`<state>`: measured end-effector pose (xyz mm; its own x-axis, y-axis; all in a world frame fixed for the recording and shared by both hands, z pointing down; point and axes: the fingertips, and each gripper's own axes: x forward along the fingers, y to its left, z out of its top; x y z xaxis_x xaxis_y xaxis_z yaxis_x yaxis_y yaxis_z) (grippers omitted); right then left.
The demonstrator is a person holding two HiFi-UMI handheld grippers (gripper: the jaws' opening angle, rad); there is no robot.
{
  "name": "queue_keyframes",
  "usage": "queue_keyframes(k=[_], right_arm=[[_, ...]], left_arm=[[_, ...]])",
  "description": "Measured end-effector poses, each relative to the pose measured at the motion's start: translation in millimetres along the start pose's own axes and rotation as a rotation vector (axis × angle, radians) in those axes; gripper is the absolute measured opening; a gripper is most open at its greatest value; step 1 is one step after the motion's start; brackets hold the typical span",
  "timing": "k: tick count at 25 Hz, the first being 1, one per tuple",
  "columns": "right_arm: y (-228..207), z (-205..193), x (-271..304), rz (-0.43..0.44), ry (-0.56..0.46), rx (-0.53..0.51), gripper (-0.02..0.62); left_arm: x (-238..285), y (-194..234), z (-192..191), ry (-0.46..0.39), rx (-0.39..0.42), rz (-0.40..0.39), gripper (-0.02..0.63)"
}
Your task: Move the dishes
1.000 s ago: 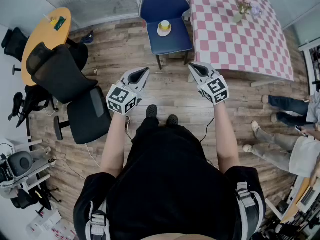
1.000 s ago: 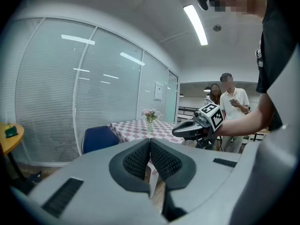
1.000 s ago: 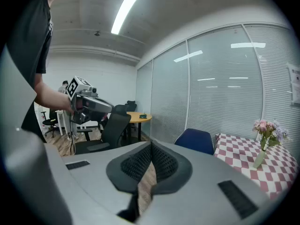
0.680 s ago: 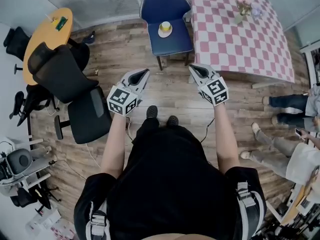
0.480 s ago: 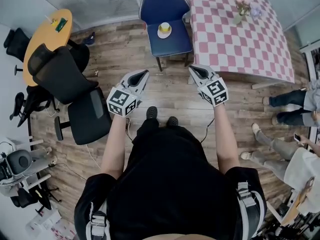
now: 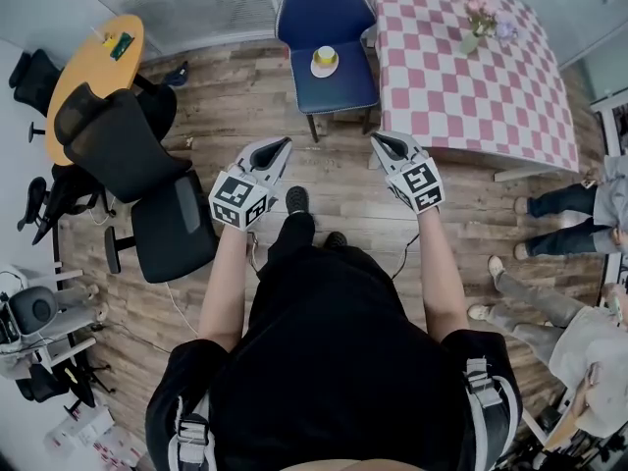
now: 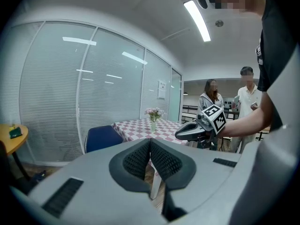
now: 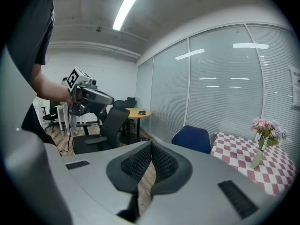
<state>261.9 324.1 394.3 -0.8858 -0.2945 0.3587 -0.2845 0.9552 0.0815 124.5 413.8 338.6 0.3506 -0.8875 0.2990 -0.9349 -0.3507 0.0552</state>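
At mid-frame the left hand-held gripper [image 6: 282, 146] and right hand-held gripper [image 6: 379, 142] are pointing up-frame, jaws pressed together, carrying nothing. Well beyond, between their lines, a yellow cup [image 6: 324, 52] is sitting on its saucer [image 6: 323, 66] on the blue chair [image 6: 339, 88], neither gripper clearly nearer. At upper right, a vase [image 6: 469, 38] is holding flowers [image 6: 479, 6] on the checkered bench [image 6: 471, 91].

The person holds the left forearm [image 6: 224, 283] and right forearm [image 6: 438, 273] forward from the torso, roughly parallel and well apart. The left gripper [image 6: 284, 144] and right gripper [image 6: 381, 142] sit side by side at about the same height. Each points ahead and slightly downward, with the tips angled a little toward each other. The left gripper's fingers [image 7: 137, 158] are pressed together, pad against pad. The right gripper's fingers [image 8: 138, 162] meet the same way.
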Motion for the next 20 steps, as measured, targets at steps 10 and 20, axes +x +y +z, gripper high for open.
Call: queue_keyframes(k=[10,20], right_arm=[[-21.0,0.1,28.2,-0.019,-0.001,0.008,0.015],[-37.6,1.3,76.7,-0.038,0.018,0.022,0.015]], left_arm=[[16.9,31.2,-0.1,-0.01,-0.012,-0.002,0.023],[39.9,83.7,-5.6,-0.01,-0.023,-0.03,0.023]])
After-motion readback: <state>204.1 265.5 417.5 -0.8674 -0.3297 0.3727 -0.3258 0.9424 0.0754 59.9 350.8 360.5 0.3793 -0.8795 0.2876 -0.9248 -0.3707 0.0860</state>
